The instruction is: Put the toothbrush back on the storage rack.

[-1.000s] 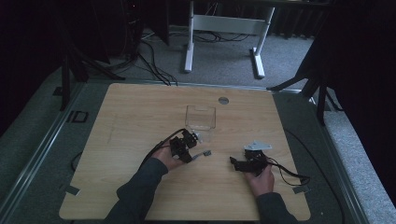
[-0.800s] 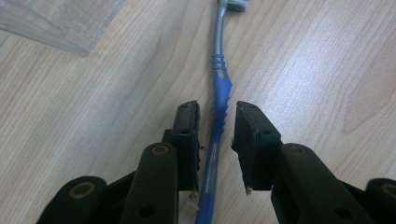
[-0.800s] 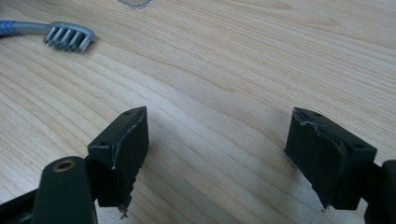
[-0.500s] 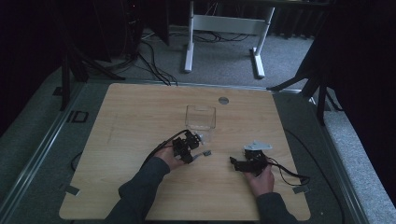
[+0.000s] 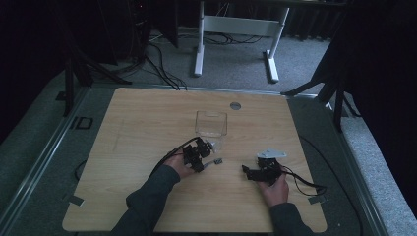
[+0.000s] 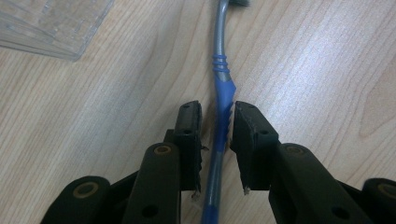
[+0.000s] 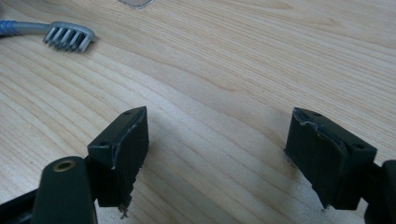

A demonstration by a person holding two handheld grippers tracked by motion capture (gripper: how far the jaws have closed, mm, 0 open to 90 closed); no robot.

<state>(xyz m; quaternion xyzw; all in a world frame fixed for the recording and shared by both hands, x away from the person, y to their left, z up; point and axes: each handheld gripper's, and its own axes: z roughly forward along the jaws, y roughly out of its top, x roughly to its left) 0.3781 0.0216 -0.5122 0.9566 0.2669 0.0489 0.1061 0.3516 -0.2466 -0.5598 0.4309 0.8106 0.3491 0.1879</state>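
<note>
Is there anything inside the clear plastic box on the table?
From the high view the clear box looks empty, with only the wooden table showing through it. The toothbrush lies outside it, between the left gripper's jaws.

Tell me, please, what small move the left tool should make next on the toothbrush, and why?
Probably close the left tool the rest of the way on the toothbrush. Its jaws already straddle the blue grip section, with slim gaps on both sides, and the brush lies flat on the table, so nothing seems clamped yet.
</note>
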